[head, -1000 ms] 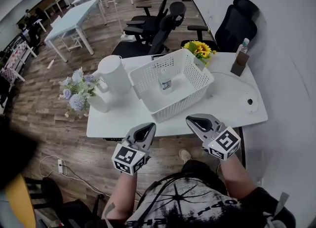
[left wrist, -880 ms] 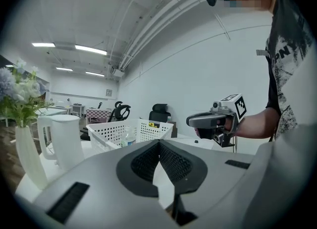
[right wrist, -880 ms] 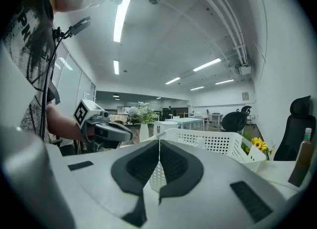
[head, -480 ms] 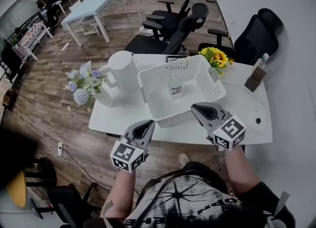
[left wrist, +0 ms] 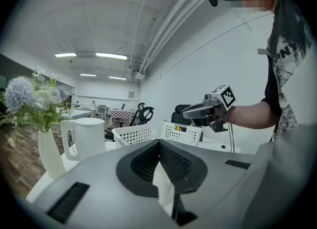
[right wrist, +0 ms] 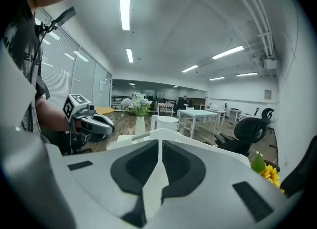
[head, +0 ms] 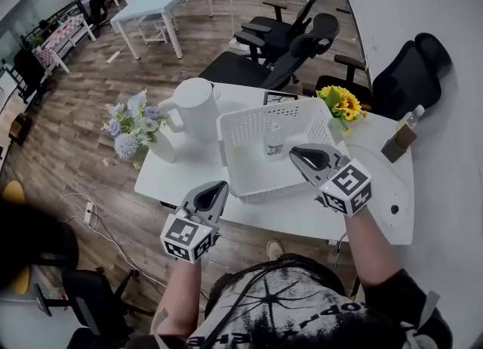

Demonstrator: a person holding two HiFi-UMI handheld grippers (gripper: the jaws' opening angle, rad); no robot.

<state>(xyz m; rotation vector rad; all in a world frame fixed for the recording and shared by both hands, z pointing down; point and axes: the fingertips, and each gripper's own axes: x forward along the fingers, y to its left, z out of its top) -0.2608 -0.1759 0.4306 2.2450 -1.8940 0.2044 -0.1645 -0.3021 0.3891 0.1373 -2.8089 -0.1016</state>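
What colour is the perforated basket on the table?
The basket is white all over, with rows of small holes in its walls; the head view shows it best.

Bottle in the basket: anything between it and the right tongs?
Nothing visible. The right tongs hover over the open white basket, inside its near wall; the bottle stands uncovered on the basket floor, toward the far wall.

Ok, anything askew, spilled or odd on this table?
Nothing stands out. The white basket sits flat on the table, the small bottle stands upright inside it, and the white jug and flower vase beside it are upright too. No spill shows.
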